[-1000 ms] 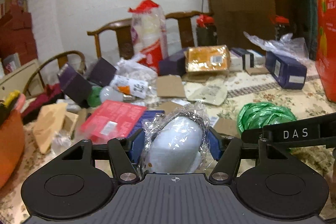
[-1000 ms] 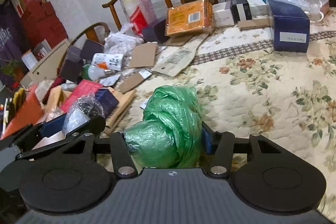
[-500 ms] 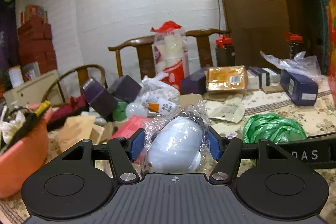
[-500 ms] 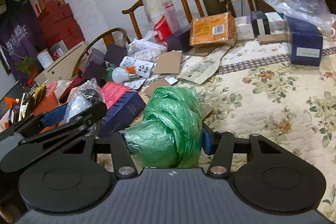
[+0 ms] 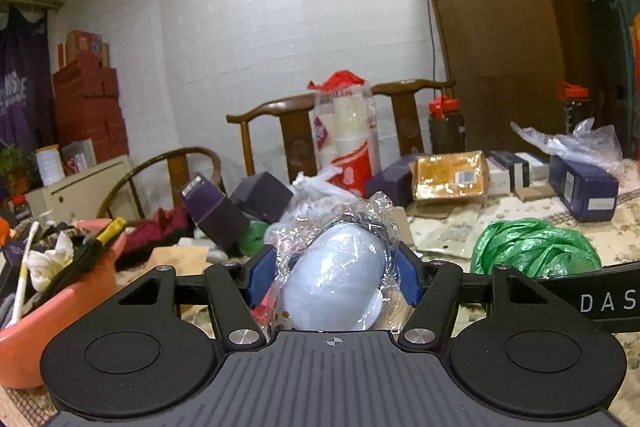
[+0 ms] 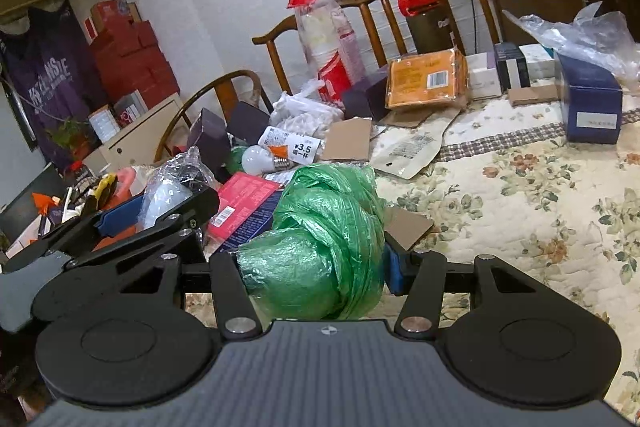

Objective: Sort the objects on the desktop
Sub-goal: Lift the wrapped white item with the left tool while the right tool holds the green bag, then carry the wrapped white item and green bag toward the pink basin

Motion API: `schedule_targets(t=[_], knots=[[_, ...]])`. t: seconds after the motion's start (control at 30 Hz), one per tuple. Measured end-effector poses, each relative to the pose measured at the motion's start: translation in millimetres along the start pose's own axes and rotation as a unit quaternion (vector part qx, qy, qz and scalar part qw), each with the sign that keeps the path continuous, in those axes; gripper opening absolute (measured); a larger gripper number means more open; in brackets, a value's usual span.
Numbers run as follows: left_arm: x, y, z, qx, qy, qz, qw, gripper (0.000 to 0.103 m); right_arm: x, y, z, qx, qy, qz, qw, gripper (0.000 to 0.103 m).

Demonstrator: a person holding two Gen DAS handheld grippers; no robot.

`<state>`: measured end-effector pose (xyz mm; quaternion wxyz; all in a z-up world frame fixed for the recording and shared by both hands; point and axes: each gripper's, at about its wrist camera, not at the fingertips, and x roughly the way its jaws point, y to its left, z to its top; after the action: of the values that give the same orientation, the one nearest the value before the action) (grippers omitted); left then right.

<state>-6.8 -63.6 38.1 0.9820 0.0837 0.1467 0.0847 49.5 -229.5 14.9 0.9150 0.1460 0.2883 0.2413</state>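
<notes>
My left gripper (image 5: 332,275) is shut on a pale egg-shaped object wrapped in clear plastic (image 5: 336,283), held above the table. My right gripper (image 6: 316,259) is shut on a crumpled green plastic bag (image 6: 324,239), also lifted off the floral tablecloth (image 6: 520,211). In the left wrist view the green bag (image 5: 536,247) and part of the right gripper show at the right. In the right wrist view the left gripper (image 6: 152,215) with its wrapped object (image 6: 168,191) sits to the left.
An orange basin (image 5: 52,311) full of small items stands at the left. Boxes, a red package (image 6: 244,203), a light bulb (image 6: 260,159), an orange packet (image 6: 428,79), a blue box (image 6: 592,107) and wooden chairs (image 5: 280,123) crowd the far side.
Both grippers have risen and tilted up with their loads still held, so more wall and less table shows. The orange basin has come into the left wrist view.
</notes>
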Motion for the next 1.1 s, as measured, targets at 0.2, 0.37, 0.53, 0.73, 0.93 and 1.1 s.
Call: schedule_targets(t=[0.2,0.37,0.53,0.73,0.93,1.1], knots=[[-3,2,2,-0.001,-0.009,0.007,0.9999,0.064,-6,6,-1,0.002,-0.01,0.0,1.0,0.058],[-5,4,3,-0.003,-0.013,0.006,0.9999,0.064,-7,8,-3,0.004,-0.011,0.0,1.0,0.058],[-8,5,3,-0.002,-0.021,0.009,0.9997,0.064,-10,11,-3,0.001,-0.015,-0.003,1.0,0.058],[-16,8,6,-0.005,-0.048,0.019,0.9987,0.064,-14,16,-1,0.002,-0.02,-0.003,1.0,0.058],[-26,15,9,-0.018,-0.082,0.032,0.9959,0.064,-22,28,2,0.0,-0.027,-0.002,1.0,0.058],[-33,22,8,-0.03,-0.102,0.034,0.9938,0.064,-30,38,4,-0.002,-0.035,0.002,0.999,0.058]])
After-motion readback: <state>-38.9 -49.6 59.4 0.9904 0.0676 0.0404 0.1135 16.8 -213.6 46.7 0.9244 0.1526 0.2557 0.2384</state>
